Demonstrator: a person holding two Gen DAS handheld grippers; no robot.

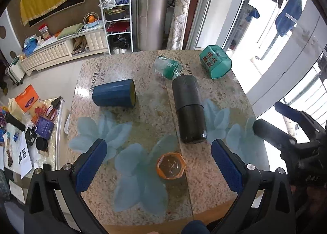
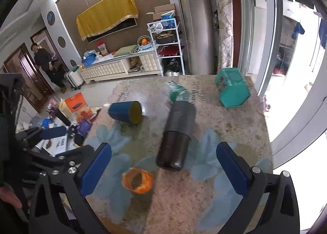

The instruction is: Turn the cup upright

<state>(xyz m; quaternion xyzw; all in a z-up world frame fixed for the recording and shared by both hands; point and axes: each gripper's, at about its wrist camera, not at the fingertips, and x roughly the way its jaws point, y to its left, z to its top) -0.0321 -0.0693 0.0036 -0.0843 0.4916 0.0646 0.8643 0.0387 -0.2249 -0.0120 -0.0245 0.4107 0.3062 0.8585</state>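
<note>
Table (image 1: 214, 172): speckled stone-look top with pale blue flower prints and some printed lettering near the far left.
Blue cup (image 1: 114, 96): ribbed dark blue outside, yellowish inside; lies on its side on the left half of the table, mouth facing right, apart from everything else.
Black bottle (image 1: 189, 111): smooth dark cylinder in two sections, lying on its side down the middle of the table, its far end just beside the clear bottle.
Clear bottle (image 1: 168, 67): crinkled see-through plastic with a green label, lying on its side at the far middle.
Green box (image 1: 215, 62): hexagonal teal plastic with red characters on a panel, tipped over at the far right corner.
Orange cup (image 1: 171, 164): small, translucent, faceted rim, standing upright at the near middle; brownish inside, though whether that is contents or the table showing through is unclear.
Left gripper (image 1: 159, 161): jaws spread wide, textured blue pads, holding nothing; it hovers above the near edge with the orange cup between the fingers in view.
Right gripper (image 2: 163, 169): jaws equally wide apart and empty, above the near edge; this view is slightly blurred.
</note>
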